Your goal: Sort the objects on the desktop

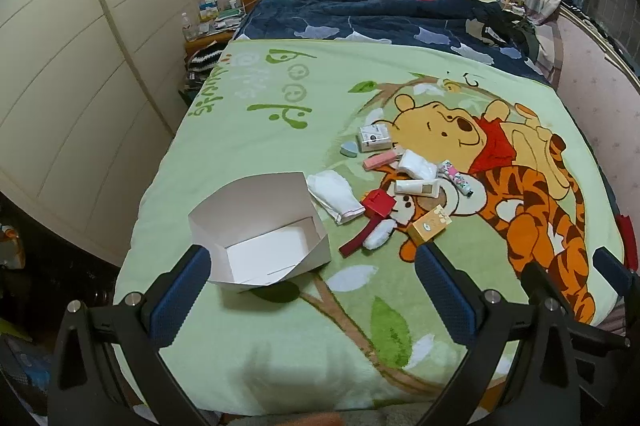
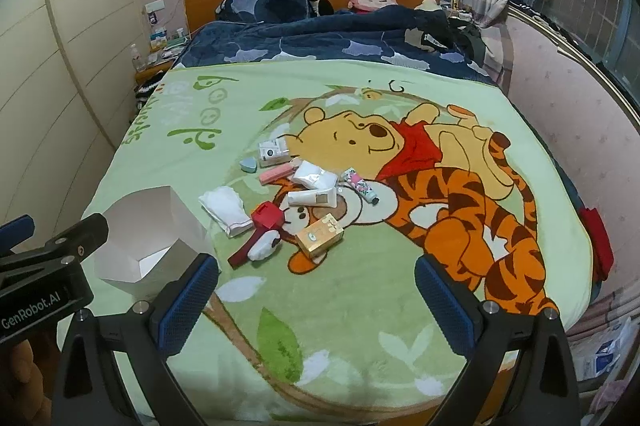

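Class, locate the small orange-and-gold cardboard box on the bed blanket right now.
In both wrist views the small orange-and-gold cardboard box lies at the pile's near edge, right of the red plastic clip and the open white paper tray.

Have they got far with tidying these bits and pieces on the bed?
Nothing looks done yet: the white cardboard box seems empty. Nothing is in hand either; the left hand-held gripper and right hand-held gripper are both open. Everything is left: the orange carton, red tool, white tube, pink bar and the rest lie loose on the blanket.
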A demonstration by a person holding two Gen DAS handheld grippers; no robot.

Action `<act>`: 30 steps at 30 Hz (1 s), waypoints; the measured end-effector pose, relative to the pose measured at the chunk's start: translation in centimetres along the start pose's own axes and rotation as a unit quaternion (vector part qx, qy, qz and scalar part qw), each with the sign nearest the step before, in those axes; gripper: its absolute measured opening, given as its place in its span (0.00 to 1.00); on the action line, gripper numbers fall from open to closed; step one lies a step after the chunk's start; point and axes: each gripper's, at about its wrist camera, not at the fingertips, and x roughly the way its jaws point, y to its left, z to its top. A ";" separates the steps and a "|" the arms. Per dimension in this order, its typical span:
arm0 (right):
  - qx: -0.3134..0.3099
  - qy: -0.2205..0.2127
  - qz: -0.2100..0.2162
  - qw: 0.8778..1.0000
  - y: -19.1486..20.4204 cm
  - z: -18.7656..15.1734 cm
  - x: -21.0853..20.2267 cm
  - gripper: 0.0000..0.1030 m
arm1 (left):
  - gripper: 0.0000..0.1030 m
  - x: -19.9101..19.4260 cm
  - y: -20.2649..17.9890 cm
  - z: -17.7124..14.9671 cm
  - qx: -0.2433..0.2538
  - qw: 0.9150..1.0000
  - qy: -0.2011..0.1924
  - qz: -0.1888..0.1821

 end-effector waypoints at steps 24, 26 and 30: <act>-0.017 0.008 0.021 1.000 1.9 0.8 0.7 0.98 | 1.00 1.1 3.4 -0.9 -0.052 0.998 0.032 -0.001; -0.021 0.008 0.023 0.999 2.1 0.8 0.7 0.98 | 1.00 1.2 3.5 -1.0 -0.054 0.998 0.032 0.001; -0.024 0.006 0.024 0.999 2.2 0.8 0.6 0.98 | 1.00 1.1 3.6 -1.1 -0.055 0.998 0.032 0.003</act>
